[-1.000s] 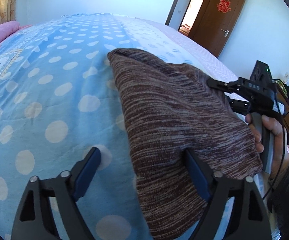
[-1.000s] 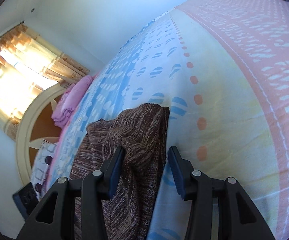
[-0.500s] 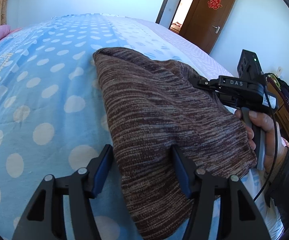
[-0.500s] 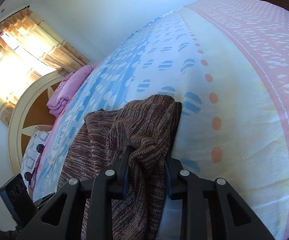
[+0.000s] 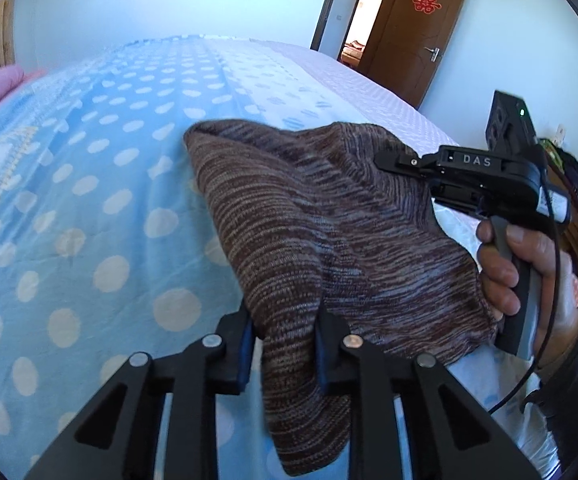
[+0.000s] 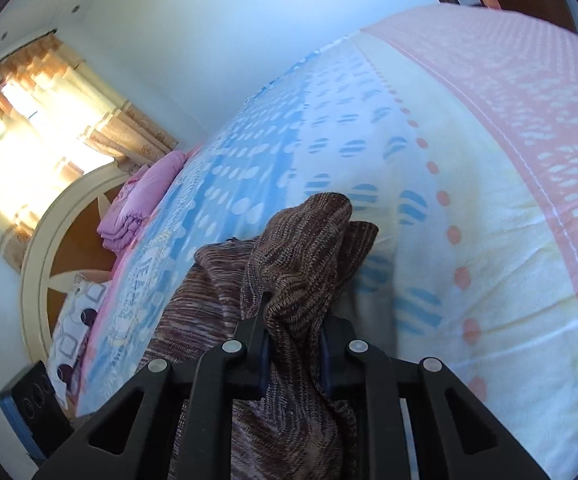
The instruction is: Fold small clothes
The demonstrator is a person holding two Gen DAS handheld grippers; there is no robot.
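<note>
A brown striped knit garment (image 5: 321, 232) lies partly on the bed and is lifted at its near edge. My left gripper (image 5: 285, 344) is shut on its near left edge. My right gripper (image 6: 293, 340) is shut on the garment's (image 6: 301, 264) other near corner, with bunched knit standing up between the jaws. In the left wrist view the right gripper (image 5: 389, 160) shows from the side, its fingers buried in the fabric, held by a hand (image 5: 529, 276). The garment's lower part hangs below both grippers.
The bed (image 5: 89, 200) has a blue polka-dot cover with a pink band (image 6: 529, 120) on the right side. Folded pink bedding (image 6: 137, 208) lies by the headboard (image 6: 49, 272). A brown door (image 5: 421, 28) stands open at the far right.
Both grippers went from open around the garment's near edge to shut on it. The garment has been lifted and bunched, and its far edge has drawn nearer.
</note>
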